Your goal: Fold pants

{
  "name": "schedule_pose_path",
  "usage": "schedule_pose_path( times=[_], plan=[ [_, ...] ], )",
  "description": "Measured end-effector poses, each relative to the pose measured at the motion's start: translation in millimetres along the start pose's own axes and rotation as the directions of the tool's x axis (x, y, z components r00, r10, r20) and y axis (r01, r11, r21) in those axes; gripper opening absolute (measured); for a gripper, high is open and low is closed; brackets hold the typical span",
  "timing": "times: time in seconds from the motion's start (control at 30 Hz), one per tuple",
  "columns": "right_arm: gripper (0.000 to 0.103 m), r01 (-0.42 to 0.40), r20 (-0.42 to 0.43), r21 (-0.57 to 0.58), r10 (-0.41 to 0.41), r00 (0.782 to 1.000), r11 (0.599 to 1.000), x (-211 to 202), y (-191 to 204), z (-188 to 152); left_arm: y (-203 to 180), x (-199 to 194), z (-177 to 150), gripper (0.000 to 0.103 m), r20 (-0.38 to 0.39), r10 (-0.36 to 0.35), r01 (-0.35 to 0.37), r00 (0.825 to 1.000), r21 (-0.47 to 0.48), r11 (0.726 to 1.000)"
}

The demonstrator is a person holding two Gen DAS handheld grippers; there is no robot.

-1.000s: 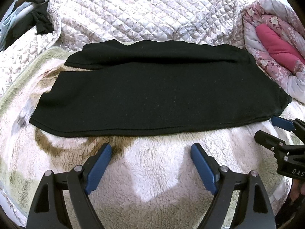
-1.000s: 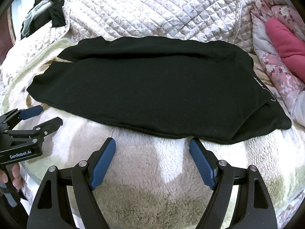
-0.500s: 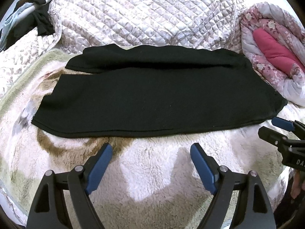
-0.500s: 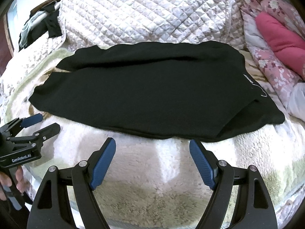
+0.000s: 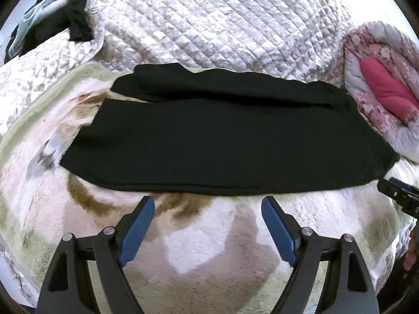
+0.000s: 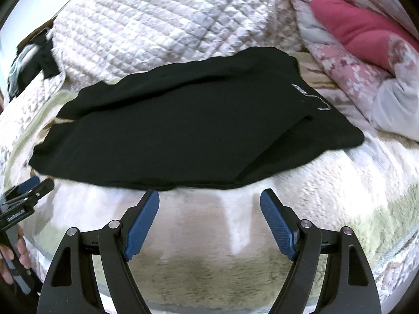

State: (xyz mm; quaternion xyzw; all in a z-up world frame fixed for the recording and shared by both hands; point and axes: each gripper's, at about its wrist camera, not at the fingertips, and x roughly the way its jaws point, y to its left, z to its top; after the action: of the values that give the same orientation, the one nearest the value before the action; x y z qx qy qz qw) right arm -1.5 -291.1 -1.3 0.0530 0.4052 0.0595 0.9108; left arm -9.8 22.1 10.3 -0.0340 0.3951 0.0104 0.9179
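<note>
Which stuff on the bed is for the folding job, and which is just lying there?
For the job:
black pants
left claw, open
right claw, open

Just lying about:
quilted bedspread
pink floral comforter
dark clothes pile
fleece blanket

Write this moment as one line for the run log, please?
stage: pre-grasp | pants: black, folded lengthwise, flat on fleece blanket | left gripper: open, empty | right gripper: open, empty, near hem
</note>
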Motion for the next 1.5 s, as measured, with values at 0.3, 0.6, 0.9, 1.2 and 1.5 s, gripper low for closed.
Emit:
schedule_pose_path(
  times=[0.3,0.6,0.9,1.2,1.5],
  plan=[
    [0.079,-0.057,-0.004,0.193,0.058,0.998,0.980,9,-46,20,50,11,7,0.085,-0.025,0.029,-0.033,0.999,-0.185,0.982],
    [0.079,-0.113,0.046,0.291,0.104,0.993,0.950,22,-73,47,89,28,13,0.085,-0.001,-0.017,0.015,1.000,-0.367,0.930],
    [0.036,-0.074,0.062,0.367,0.055,0.997,0.927,36,-96,64,109,46,29,0.062,0.020,0.000,0.009,1.000,-0.423,0.906],
    [0.005,-0.107,0.077,0.432,0.081,0.994,0.896,36,-109,66,122,51,32,0.004,-0.003,0.023,-0.022,1.000,-0.465,0.885],
    [0.004,-0.158,0.105,0.421,0.125,0.987,0.893,-23,-105,40,118,-16,28,0.004,0.064,0.003,0.024,0.998,-0.415,0.909]
  ],
)
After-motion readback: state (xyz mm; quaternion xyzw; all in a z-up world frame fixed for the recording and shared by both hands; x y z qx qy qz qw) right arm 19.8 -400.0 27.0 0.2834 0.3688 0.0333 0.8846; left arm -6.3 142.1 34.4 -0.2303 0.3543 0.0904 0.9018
